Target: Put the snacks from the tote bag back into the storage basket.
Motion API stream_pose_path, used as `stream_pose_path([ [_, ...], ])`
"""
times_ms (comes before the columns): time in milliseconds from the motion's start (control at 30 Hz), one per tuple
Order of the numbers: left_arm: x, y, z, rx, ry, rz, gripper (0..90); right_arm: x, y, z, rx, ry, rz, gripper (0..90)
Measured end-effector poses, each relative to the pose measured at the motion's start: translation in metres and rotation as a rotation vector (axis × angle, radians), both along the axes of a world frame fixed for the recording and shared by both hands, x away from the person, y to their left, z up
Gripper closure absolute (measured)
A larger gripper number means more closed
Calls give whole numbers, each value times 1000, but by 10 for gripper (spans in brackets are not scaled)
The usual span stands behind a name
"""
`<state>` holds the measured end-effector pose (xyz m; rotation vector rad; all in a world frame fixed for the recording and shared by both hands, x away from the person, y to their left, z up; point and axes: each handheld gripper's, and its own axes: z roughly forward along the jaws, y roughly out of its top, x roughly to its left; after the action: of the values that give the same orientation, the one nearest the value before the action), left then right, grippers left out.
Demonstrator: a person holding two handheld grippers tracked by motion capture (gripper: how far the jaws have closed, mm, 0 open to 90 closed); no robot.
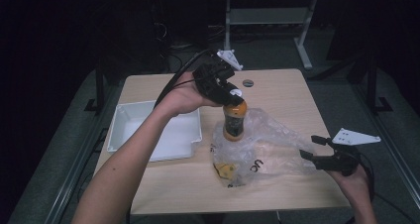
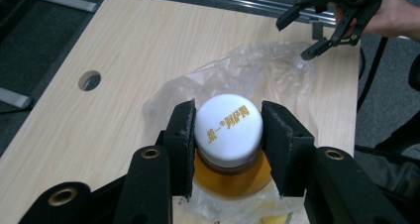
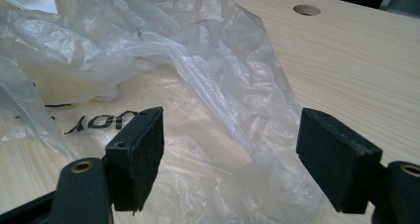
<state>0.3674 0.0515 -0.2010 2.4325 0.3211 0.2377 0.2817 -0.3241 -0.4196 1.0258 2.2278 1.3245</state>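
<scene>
Room: dark all around, only the pale wooden table [image 1: 277, 92] is lit, with a round hole [image 1: 247, 83] near its far edge.
Left fingers: my left gripper [image 2: 228, 140] has its jaws about half open and pressed on the white cap [image 2: 228, 122] of the bottle [image 1: 234, 121]; the black pads [image 2: 182, 135] touch the cap on both sides.
Right fingers: my right gripper [image 3: 230, 149] has its jaws wide open and holds nothing; they stand one on each side of a fold of the plastic bag [image 3: 198, 80], not pressing it.
Bottle place: upright near the middle of the table, just right of the white tray [image 1: 129, 112], its lower part at the mouth of the bag; I cannot tell if the base touches the table.
Risk one: I grip only the cap, so the heavy bottle can swing or slip from the pads if I move fast.
Risk two: the thin bag can cling to the bottle and come up with it, because my right gripper does not pin it down.
Risk three: a yellow piece [image 1: 227, 170] lies inside the bag and can slide out if the bag is dragged.
Bottle look: clear plastic, amber orange liquid nearly to the neck, a dark label band in the middle, gold print on the ribbed cap.
</scene>
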Motion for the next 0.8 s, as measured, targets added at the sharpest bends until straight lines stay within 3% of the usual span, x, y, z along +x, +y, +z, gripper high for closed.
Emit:
stream_pose_path([
  [300,2,23,-2,-1,6,54,591,-3,-1,-1,-3,0,-3,258],
  [500,2,41,0,-5,-7,84,591,-5,-3,1,24,-10,-13,255],
  [667,6,60,0,-58,34,102,590,-5,-1,0,18,-7,-12,256],
  [800,5,71,-1,-51,16,126,590,-6,-2,-1,18,-4,-16,256],
])
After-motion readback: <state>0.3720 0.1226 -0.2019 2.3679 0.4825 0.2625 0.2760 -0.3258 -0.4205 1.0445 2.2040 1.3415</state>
